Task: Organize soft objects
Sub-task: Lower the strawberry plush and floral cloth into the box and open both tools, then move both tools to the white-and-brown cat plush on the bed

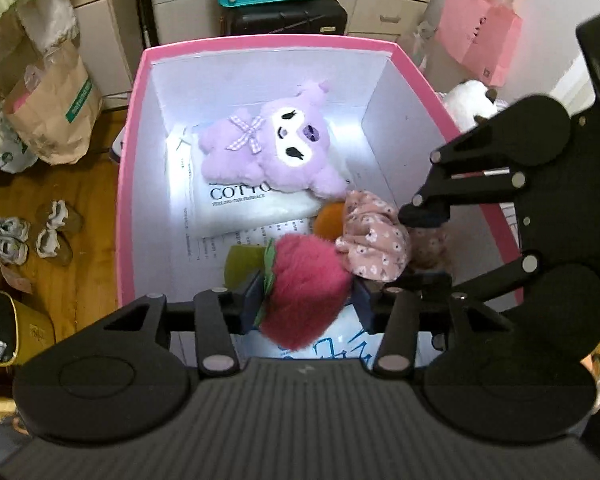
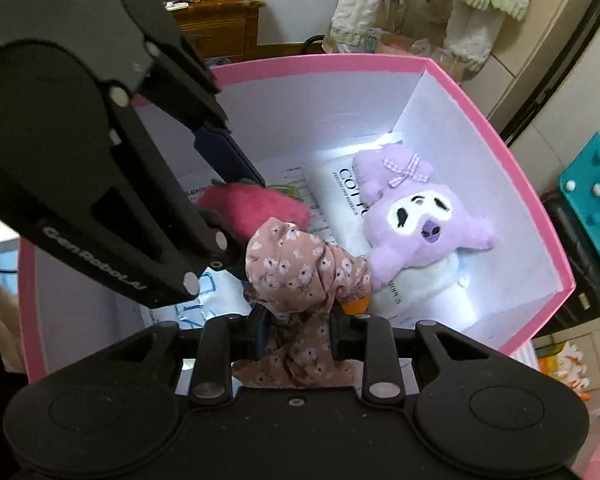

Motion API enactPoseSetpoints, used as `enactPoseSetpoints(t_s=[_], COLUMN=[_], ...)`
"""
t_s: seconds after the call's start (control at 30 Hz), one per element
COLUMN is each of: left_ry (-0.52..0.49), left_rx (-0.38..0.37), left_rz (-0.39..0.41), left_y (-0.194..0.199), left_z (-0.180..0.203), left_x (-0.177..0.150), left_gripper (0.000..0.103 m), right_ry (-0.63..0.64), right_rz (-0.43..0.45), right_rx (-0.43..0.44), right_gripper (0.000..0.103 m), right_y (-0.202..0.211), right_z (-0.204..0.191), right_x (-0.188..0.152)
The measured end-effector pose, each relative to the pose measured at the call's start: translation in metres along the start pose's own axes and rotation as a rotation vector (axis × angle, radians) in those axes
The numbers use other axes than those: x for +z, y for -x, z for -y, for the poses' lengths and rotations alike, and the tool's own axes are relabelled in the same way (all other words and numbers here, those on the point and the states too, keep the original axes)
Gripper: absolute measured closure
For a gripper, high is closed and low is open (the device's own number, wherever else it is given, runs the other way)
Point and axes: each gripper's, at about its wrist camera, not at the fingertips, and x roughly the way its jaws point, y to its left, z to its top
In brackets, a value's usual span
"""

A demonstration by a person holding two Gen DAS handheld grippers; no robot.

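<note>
A pink box (image 1: 260, 42) (image 2: 320, 62) with white walls holds a purple plush (image 1: 272, 144) (image 2: 416, 216) lying on a white cotton pack (image 1: 236, 204). My left gripper (image 1: 308, 300) reaches into the box near its front wall. A fluffy pink strawberry (image 1: 312, 280) (image 2: 256, 208) sits loosely between its blue pads, so it counts as open. My right gripper (image 2: 298, 330) (image 1: 422, 248) is beside it, shut on a pink floral fabric bundle (image 2: 300, 272) (image 1: 372, 240) that fills its gap. An orange piece (image 1: 328, 220) shows behind the bundle.
Printed plastic bags line the box floor, with a green item (image 1: 244, 264) among them. Outside stand a paper bag (image 1: 52, 116), small shoes (image 1: 56, 232) on the wooden floor, a black suitcase (image 1: 288, 20), a pink bag (image 1: 476, 36) and a white plush (image 1: 472, 100).
</note>
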Motion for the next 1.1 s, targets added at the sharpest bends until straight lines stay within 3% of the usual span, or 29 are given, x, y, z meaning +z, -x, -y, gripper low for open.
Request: enactPoseSetpoints(t_s=[0.03, 0.13, 0.3, 0.67, 0.93, 1.1], left_ry=[0.002, 0.014, 0.004, -0.017, -0.062, -0.087], left_rx=[0.003, -0.012, 0.016, 0.048, 0.062, 0.030], left_rz=[0.005, 0.015, 0.083, 0.184, 0.269, 0.324], left_y=[0.003, 0.010, 0.030, 0.087, 0.134, 0.165], left_z=[0.000, 0.001, 0.008, 0.036, 0.075, 0.099], left_x=[0.000, -0.005, -0.010, -0.024, -0.033, -0.038], left_gripper=[0.053, 0.051, 0.043, 0.043, 0.042, 0.041], right_ry=[-0.005, -0.046, -0.149, -0.348, -0.339, -0.327], right_rz=[0.006, 0.049, 0.162, 0.356, 0.428, 0.436], right_rx=[0.002, -0.032, -0.027, 0.049, -0.004, -0.083], right_gripper=[0.068, 0.051, 0.045, 0.045, 0.044, 0.044], right_y=[0.003, 0.018, 0.052, 0.124, 0.169, 0.191], right_z=[-0.001, -0.001, 0.004, 0.008, -0.005, -0.012], right_x=[-0.003, -0.010, -0.024, -0.060, -0.087, -0.111])
